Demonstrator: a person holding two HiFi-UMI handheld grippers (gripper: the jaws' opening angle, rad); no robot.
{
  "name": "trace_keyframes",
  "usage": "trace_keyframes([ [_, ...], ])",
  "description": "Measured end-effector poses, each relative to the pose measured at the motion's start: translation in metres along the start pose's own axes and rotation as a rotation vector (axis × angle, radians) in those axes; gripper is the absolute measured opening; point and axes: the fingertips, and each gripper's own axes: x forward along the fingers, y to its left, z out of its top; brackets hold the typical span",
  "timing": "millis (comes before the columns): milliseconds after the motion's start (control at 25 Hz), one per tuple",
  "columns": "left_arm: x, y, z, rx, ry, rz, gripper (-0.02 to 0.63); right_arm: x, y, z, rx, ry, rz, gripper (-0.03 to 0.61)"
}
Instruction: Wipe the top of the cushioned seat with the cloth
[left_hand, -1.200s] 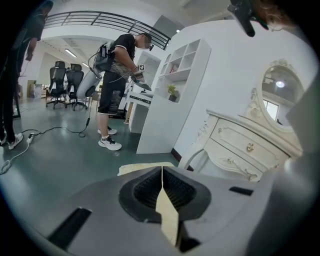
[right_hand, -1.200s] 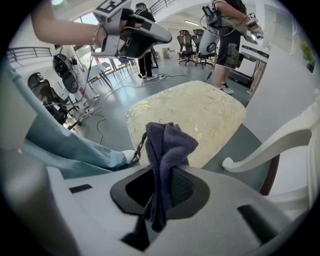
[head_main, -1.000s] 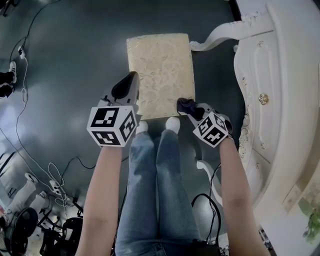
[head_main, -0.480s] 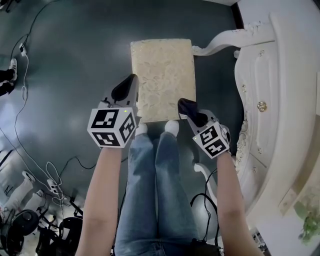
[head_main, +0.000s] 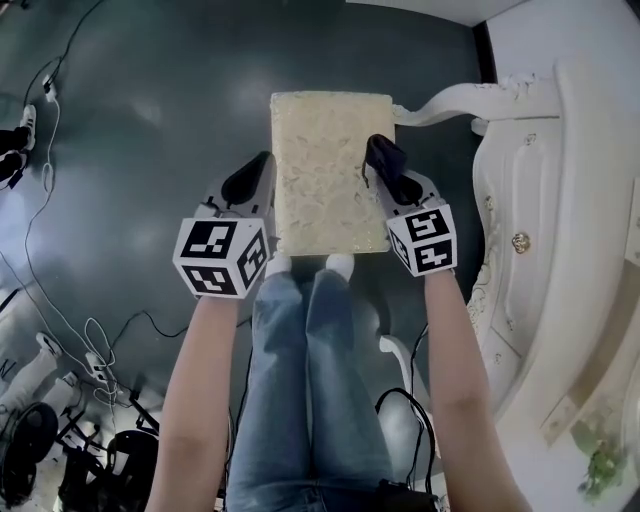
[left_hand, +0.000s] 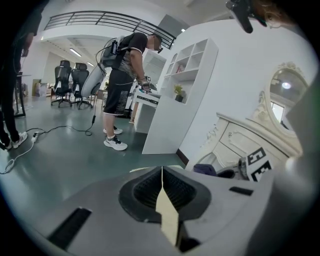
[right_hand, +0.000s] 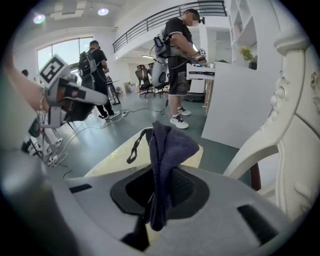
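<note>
Jaws of the right gripper (right_hand: 159, 192) are clamped on the dark cloth (right_hand: 167, 145), whose bunched end pokes out above the cushioned seat's (head_main: 325, 170) right edge; in the head view the cloth is mostly hidden. The left gripper (left_hand: 161, 176) is closed and empty, beside the seat's left edge. The seat's long axis runs straight away from the person.
</note>
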Motion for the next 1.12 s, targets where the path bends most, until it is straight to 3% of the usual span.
trace_keyframes([
  [160, 0.007, 0.000, 0.004, 0.030, 0.015, -0.020, 0.005, 0.024, -0.030, 0.026, 0.027, 0.002, -0.062, 0.037],
  [400, 0.020, 0.009, 0.010, -0.015, -0.001, -0.003, 0.005, 0.059, -0.067, 0.054, 0.024, 0.043, -0.116, 0.037],
  [560, 0.026, 0.015, 0.010, -0.045, -0.007, 0.012, 0.005, 0.082, -0.082, 0.063, 0.024, 0.086, -0.123, 0.037],
  [800, 0.027, 0.026, 0.004, -0.073, -0.008, 0.033, 0.005, 0.111, -0.084, 0.061, -0.059, 0.175, -0.108, 0.037],
  [1120, 0.024, 0.036, -0.003, -0.101, -0.013, 0.051, 0.005, 0.129, -0.080, 0.059, -0.026, 0.210, -0.075, 0.037],
])
